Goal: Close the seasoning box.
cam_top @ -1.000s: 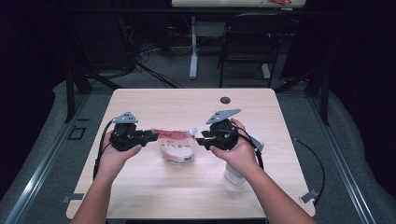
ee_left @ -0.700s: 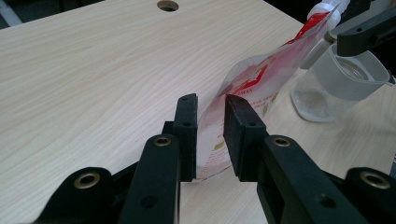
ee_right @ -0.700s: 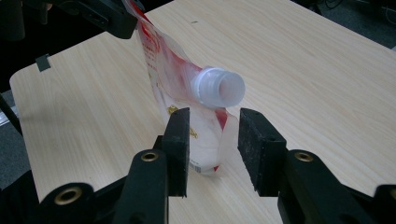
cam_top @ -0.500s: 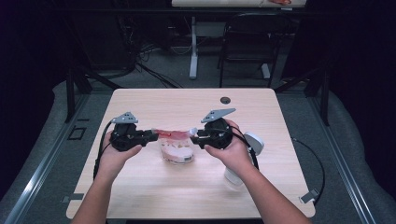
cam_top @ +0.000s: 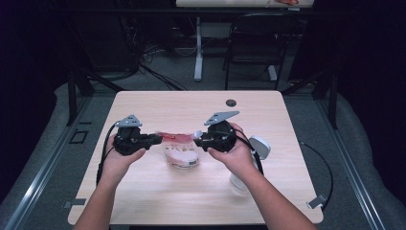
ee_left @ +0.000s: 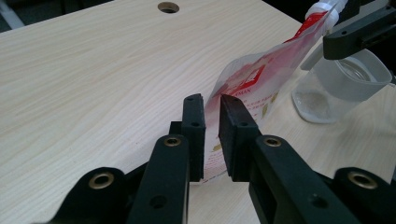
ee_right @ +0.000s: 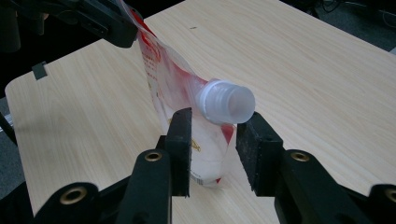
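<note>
A red-and-white refill pouch (cam_top: 179, 151) with a white screw spout (ee_right: 224, 103) stands on the wooden table (cam_top: 191, 105) between my two grippers. My left gripper (cam_top: 158, 139) is shut on the pouch's upper corner, the film pinched flat between its jaws (ee_left: 211, 100). My right gripper (cam_top: 197, 140) is at the opposite corner. Its jaws stand apart on either side of the spout (ee_right: 217, 119), which lies at their tips. The pouch (ee_right: 173, 84) stretches from the spout to the left gripper (ee_right: 107, 23).
A clear open jar (ee_left: 341, 84) stands just behind the pouch, under the right forearm in the high view (cam_top: 237, 184). A white round lid (cam_top: 261, 146) lies right of the right hand. A cable hole (cam_top: 231, 102) is at the table's far side.
My right gripper has moved left up to the pouch's spout. The left gripper and pouch have stayed where they were.
</note>
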Motion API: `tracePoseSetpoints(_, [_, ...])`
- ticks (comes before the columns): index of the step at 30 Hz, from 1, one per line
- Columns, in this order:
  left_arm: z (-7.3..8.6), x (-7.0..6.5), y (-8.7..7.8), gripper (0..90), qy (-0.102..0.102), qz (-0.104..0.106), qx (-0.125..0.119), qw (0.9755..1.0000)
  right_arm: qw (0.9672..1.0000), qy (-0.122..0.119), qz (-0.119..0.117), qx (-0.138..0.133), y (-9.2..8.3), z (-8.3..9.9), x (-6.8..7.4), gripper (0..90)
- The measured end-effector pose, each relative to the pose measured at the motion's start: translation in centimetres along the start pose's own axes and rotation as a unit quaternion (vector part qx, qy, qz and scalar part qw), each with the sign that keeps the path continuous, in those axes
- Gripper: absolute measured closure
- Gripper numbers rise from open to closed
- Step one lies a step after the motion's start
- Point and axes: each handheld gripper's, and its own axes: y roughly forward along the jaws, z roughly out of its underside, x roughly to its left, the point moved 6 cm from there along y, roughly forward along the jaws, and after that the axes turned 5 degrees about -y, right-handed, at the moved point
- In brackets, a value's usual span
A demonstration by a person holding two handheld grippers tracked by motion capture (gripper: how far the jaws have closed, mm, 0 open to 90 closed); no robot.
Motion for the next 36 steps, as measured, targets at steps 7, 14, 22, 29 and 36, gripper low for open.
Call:
tracePoseSetpoints(7, [0.0,-0.1,-0.1,86.8,0.010,-0.010,0.000,0.9999,1.0000,0.005,0.004,-0.003,0.0,0.0,0.0,67.8])
tracePoseSetpoints(14, [0.0,-0.1,-0.1,90.0,0.009,-0.011,-0.001,0.9999,1.0000,0.004,0.005,-0.002,0.0,0.0,0.0,68.7])
tracePoseSetpoints(22, [0.0,-0.1,-0.2,90.0,0.003,-0.002,-0.003,1.0000,1.0000,0.003,0.004,-0.004,-0.2,-0.1,0.1,68.9])
tracePoseSetpoints(29, [0.0,-0.4,-0.3,90.0,0.003,0.005,-0.001,1.0000,1.0000,-0.001,0.006,-0.003,-0.6,0.0,0.3,68.9])
tracePoseSetpoints(36, [-0.1,-0.9,-0.3,90.0,0.004,0.013,-0.004,0.9999,1.0000,-0.003,0.005,-0.003,-1.3,0.2,0.8,68.8])
